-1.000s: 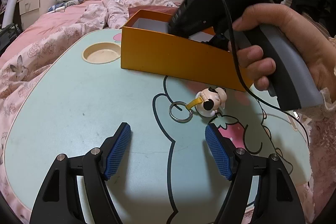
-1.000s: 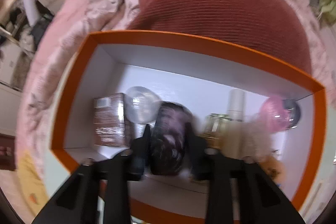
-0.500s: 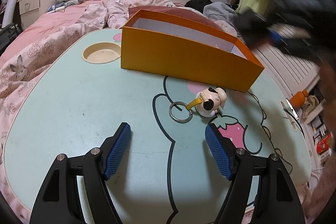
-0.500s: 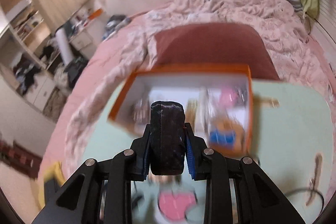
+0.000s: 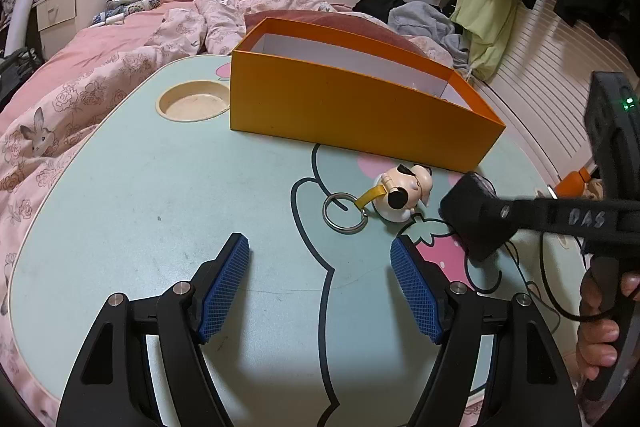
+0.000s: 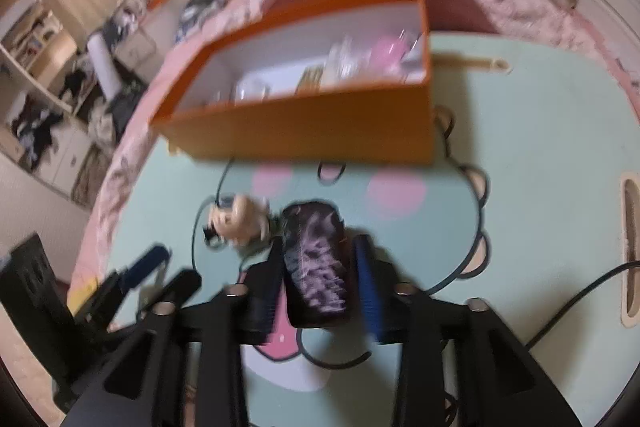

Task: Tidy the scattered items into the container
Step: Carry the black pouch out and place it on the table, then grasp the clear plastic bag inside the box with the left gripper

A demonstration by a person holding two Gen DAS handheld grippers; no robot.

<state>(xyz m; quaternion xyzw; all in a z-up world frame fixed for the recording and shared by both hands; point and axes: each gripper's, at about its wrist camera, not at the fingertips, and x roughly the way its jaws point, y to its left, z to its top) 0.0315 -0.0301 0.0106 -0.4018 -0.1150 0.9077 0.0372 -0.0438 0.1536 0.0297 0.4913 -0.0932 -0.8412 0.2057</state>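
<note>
An orange box [image 5: 360, 115] stands at the far side of the mint table [image 5: 120, 207], with several small items blurred inside it [image 6: 344, 67]. A cream dog-figure keychain [image 5: 404, 195] with a metal ring [image 5: 345, 213] lies in front of the box. My left gripper [image 5: 320, 267] hovers open just short of the ring, nothing between its blue pads. My right gripper [image 6: 319, 249] is low beside the dog figure. Its jaws are opening around a dark purple-patterned pouch [image 6: 316, 267]. The pouch leans on the left pad, and a gap shows at the right pad.
A round cup recess [image 5: 192, 101] sits left of the box. A pink floral quilt [image 5: 100, 67] surrounds the table's left and far sides. A black cable [image 6: 580, 291] and a slot [image 6: 630, 251] lie at the table's right edge. Clothes [image 5: 488, 11] hang at the back right.
The right gripper pulled back from over the box to the near table beside the dog keychain, still carrying the dark pouch, and its jaws have widened. The left gripper stayed put.
</note>
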